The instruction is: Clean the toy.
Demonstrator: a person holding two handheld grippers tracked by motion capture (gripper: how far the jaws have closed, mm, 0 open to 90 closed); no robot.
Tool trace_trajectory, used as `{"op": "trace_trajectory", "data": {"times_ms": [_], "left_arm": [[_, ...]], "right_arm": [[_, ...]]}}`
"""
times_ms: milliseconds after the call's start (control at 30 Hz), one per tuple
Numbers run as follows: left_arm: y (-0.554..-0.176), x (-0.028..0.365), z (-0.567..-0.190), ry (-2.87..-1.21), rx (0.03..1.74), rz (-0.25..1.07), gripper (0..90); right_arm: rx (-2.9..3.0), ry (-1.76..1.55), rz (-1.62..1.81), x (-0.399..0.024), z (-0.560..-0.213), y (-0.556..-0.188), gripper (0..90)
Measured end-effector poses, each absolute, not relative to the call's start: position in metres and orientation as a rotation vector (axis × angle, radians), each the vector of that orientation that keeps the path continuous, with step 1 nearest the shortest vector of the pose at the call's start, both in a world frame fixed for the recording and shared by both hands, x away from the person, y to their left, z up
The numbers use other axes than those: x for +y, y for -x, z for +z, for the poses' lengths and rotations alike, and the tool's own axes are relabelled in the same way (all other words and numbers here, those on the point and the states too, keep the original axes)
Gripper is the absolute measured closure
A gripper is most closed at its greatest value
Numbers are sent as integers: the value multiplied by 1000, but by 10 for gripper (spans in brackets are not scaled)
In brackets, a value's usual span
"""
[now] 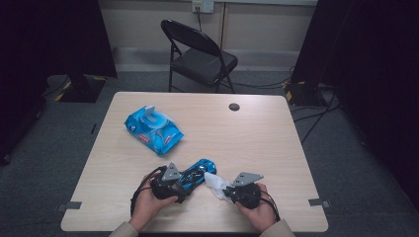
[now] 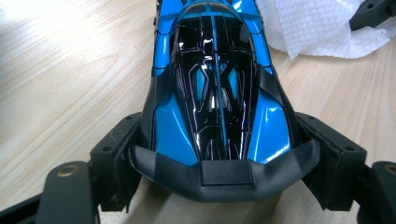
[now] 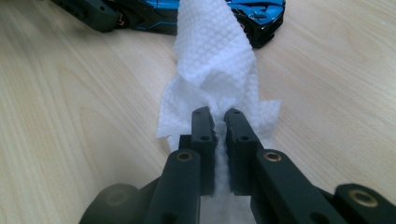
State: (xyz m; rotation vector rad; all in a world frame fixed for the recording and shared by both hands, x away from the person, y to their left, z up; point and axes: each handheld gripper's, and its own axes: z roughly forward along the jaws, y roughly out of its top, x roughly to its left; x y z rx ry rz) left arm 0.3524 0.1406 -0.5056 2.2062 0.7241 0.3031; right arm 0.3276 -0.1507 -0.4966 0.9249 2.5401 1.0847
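Left tongs (image 2: 219, 154) grasping toy car (image 2: 217, 84), right tongs (image 3: 219, 123) clenched on white wipe (image 3: 215, 60) beside it

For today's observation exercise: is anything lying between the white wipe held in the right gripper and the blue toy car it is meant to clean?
Nothing visible does. The right gripper is shut on the white wipe, whose far end already reaches the blue toy car, which the left gripper clamps.

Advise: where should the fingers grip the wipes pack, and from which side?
Probably across the short width of the wipes pack, from above, below its raised flap. It lies flat and slanted on the table, apart from the car, so both long edges are free; it looks soft, so pinch lightly.
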Motion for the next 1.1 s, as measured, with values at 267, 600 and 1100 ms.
{"op": "trace_trajectory", "data": {"times_ms": [267,600,1100], "left_arm": [[-353,137,-506,-2203,741,311,220],[-353,135,-506,-2200,753,318,222],[-353,135,-506,-2197,756,319,233]], "right_arm": [[2533,-934,1119,-152,-499,-330,852],[2529,-951,1128,-152,-499,-330,847],[2485,-966,1271,-142,-464,-326,872]]}}
